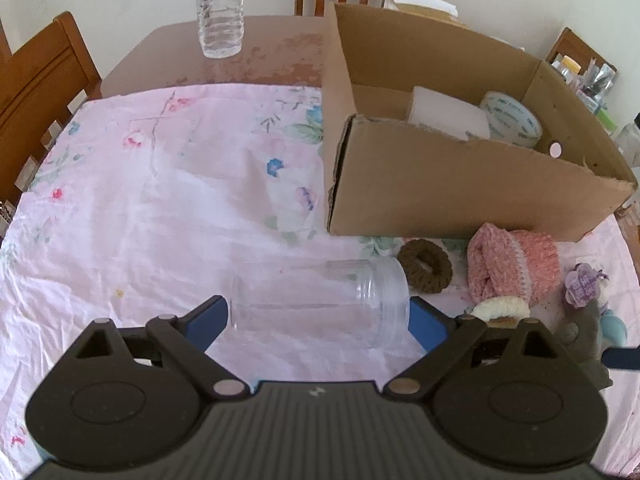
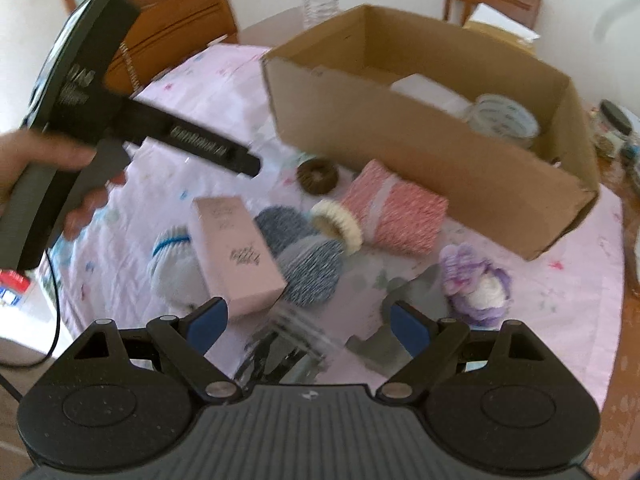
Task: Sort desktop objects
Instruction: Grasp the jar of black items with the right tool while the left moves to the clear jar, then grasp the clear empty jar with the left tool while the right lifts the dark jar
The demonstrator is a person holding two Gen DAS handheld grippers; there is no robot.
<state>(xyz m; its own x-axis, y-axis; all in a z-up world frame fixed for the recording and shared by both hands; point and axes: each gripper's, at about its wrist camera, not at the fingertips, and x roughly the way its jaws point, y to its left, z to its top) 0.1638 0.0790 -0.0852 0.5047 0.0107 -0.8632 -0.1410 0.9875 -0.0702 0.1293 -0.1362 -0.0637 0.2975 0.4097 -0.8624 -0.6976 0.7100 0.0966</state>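
A clear plastic jar (image 1: 320,304) lies on its side on the pink flowered cloth (image 1: 160,200). My left gripper (image 1: 320,322) is open, with one blue pad near each end of the jar and a thin gap on both sides. My right gripper (image 2: 308,326) is open low over the cloth. Between its fingers are a grey lump (image 2: 380,344) and a blurred clear thing (image 2: 288,340). Just beyond lie a pink carton (image 2: 236,256), blue-and-white knitted rounds (image 2: 312,276), a cream ring (image 2: 340,224), a pink knitted piece (image 2: 396,208), a brown ring (image 2: 318,176) and a purple flower piece (image 2: 476,280).
An open cardboard box (image 1: 440,192) stands at the back right, holding a tape roll (image 1: 512,120) and a white block (image 1: 448,114). A water bottle (image 1: 220,12) stands on the bare wood beyond the cloth. Wooden chairs (image 1: 36,76) ring the table. A hand (image 2: 24,156) grips the left tool's handle.
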